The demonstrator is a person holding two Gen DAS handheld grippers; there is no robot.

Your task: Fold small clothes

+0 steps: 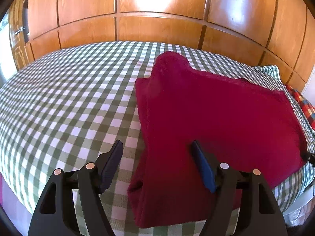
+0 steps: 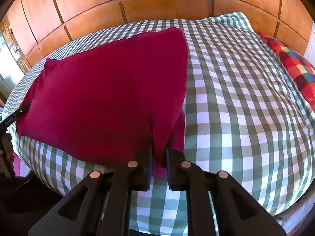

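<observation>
A dark red garment lies on the green-and-white checked bed, partly lifted at its near right corner. My left gripper is open, its right finger over the garment's near left part, its left finger over the bedcover. My right gripper is shut on the garment's near corner and holds that corner up off the bed. The right gripper's tip shows at the far right of the left wrist view. The left gripper shows at the left edge of the right wrist view.
Wooden panelled wardrobe doors stand behind the bed. A red multicoloured checked pillow lies at the bed's right edge. The bed's near edge drops off below both grippers.
</observation>
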